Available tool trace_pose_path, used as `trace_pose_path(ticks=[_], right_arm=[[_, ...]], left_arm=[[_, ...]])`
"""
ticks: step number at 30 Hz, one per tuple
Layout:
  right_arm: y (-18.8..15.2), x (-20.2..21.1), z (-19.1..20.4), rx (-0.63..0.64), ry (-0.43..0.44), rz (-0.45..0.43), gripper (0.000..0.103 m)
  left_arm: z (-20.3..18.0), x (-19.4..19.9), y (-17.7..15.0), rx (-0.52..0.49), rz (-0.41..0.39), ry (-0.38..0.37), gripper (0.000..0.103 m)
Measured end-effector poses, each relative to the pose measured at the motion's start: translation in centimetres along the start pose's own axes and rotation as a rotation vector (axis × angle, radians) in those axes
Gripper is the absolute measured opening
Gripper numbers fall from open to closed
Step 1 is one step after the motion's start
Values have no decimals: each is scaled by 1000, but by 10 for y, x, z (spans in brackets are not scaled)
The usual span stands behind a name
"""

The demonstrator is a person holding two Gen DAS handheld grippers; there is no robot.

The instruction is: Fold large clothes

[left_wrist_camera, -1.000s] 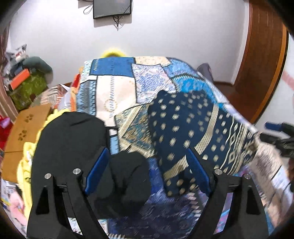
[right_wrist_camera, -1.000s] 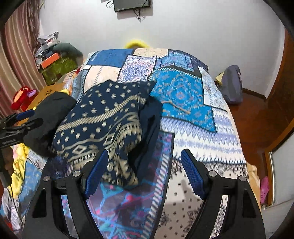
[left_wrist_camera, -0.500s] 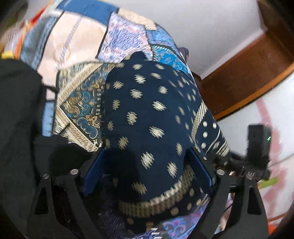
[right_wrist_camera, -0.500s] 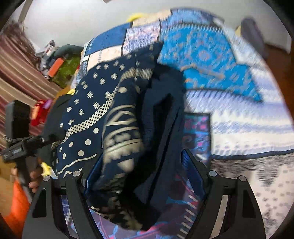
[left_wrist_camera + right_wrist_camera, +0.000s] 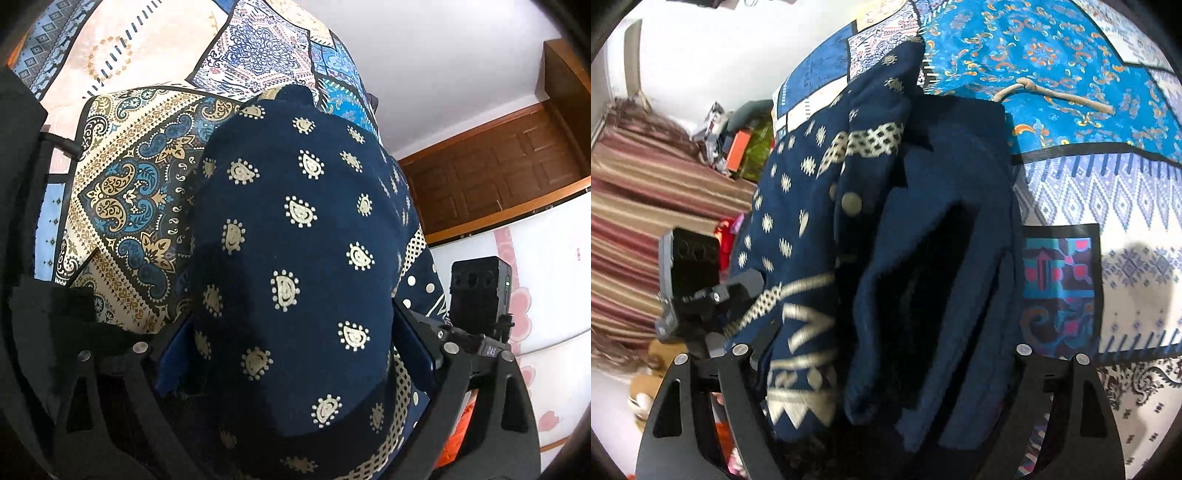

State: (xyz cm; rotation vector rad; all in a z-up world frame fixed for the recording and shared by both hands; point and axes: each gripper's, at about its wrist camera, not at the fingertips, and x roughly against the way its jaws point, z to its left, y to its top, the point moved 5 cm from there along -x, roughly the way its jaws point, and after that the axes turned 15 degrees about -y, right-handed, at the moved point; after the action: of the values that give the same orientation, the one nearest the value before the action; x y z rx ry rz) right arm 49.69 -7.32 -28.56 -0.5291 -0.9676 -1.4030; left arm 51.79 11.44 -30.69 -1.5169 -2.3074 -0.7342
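Your left gripper [image 5: 293, 354] stands wide, its jaws having just been opening, and the navy patterned garment [image 5: 295, 221] is heaped right between its fingers, bulging forward and over them. The cloth lies against both blue pads, but nothing looks pinched. Your right gripper [image 5: 886, 350] is also spread broad, jaws just eased inward a little, with the same garment [image 5: 812, 221] filling the whole gap. Its pads are buried under the folds, so you cannot tell whether they press on the fabric or merely sit in it.

Expect this piece to be soft, limp and fairly bulky. It slumps in thick layers, the plain dark lining showing just ahead of your right fingers, and it will sag wherever it is unsupported. Take it by an edge or hem, not the thick middle, one gripper towards each end, so it hangs flat.

Much is hidden. The garment's edges, collar and sleeves are lost in the heap, and its near end is cut off below both grippers. Beyond the fingers you see only the patchwork bedspread [image 5: 129, 184], and a black cloth [image 5: 22, 184] off to the left gripper's left whose shape is unreadable
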Motion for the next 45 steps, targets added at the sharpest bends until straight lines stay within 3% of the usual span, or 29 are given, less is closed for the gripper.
trace_pose_path(ticks=[6,8,12,17,24,28,34,40,45], right_arm=[[-2,10,11,6,15,4,42],[-3,18,22,35,6,-4,38],[-5,38,59,110,-38,-50,36],[0,69,110,162,-11,-121,36],[-1,75,193,264,11,-165,36],[-1,59,226,310,21,-161,36],[-5,0,266,351,18,-101,36],[-7,-60,281,365,-16,-16,36],[-8,-119,273,353,-103,56,38]], left_arm=[[-11,10,-2,-26,-7,27,76],[-22,18,-3,-51,-14,36,72],[-53,44,-6,-112,-46,47,69],[-92,105,-3,-183,-124,31,69],[-110,200,0,-227,-228,45,69],[-93,243,0,-217,-272,61,69],[-39,289,-2,-165,-293,96,69],[28,307,-3,-105,-278,123,69],[95,301,-6,-16,-251,146,71]])
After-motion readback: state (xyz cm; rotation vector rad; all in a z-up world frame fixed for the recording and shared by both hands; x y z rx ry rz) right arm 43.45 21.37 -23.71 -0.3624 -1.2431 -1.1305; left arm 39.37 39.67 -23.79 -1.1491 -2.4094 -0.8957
